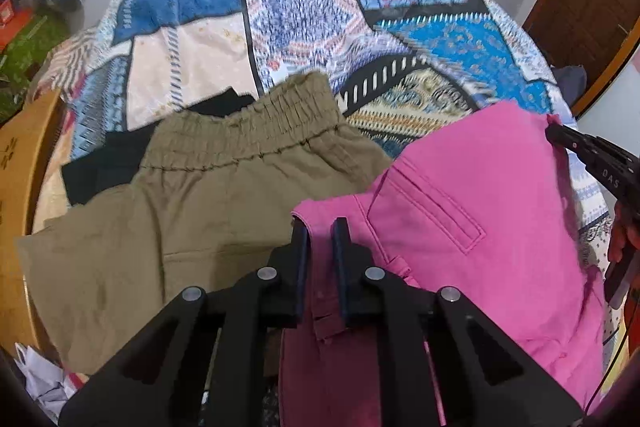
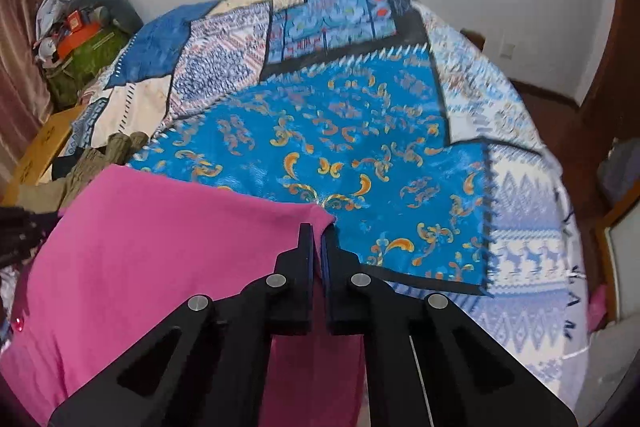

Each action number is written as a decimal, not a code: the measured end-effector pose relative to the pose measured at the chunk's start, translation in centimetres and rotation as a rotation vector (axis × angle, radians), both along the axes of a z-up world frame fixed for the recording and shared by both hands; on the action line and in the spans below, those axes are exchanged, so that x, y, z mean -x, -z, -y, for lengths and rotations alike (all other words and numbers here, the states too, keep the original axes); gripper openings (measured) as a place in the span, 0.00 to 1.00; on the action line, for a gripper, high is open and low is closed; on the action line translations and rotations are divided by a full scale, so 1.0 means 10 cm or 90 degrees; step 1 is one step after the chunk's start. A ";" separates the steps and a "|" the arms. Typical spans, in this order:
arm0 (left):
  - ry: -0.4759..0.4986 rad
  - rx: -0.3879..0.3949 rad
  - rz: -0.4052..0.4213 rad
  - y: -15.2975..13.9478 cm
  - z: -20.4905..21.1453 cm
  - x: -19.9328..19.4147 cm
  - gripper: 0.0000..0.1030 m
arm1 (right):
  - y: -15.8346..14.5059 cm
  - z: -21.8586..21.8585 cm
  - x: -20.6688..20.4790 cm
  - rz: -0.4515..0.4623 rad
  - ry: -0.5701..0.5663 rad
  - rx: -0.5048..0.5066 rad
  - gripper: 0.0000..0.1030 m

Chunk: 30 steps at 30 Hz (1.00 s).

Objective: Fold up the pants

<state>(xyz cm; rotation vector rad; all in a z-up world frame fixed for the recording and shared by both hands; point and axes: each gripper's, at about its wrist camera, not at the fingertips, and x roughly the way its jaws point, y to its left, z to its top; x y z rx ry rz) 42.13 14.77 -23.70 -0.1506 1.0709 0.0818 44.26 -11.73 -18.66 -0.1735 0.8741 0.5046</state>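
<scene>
Left wrist view: the left tongs, nearly closed, pinch an edge of the pink pants above the bed; the thin bite could slip, dropping them onto the olive shorts. Right wrist view: the right tongs, almost closed, pinch a corner of the smooth, hanging pants, where uneven pulling could skew the fold.

Black left gripper; 4 silver screws; blue-padded jaws.

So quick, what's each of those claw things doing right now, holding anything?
Left gripper: closed on the pink pants, at a corner.
Right gripper: closed on the pink pants too, at another corner.
</scene>
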 end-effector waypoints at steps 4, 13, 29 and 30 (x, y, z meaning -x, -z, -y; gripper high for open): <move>-0.003 -0.019 0.044 -0.36 0.02 0.14 0.11 | -0.35 0.17 0.17 0.042 0.015 -0.033 0.03; 0.031 -0.015 0.159 -1.33 0.24 0.57 0.08 | -1.29 0.46 0.66 0.160 0.044 -0.085 0.02; 0.105 -0.056 0.169 -1.41 0.58 1.68 0.03 | -1.35 0.80 2.04 0.169 0.005 -0.094 0.02; 0.110 -0.059 0.170 -1.39 0.60 1.77 0.03 | -1.33 0.82 2.10 0.167 0.003 -0.092 0.02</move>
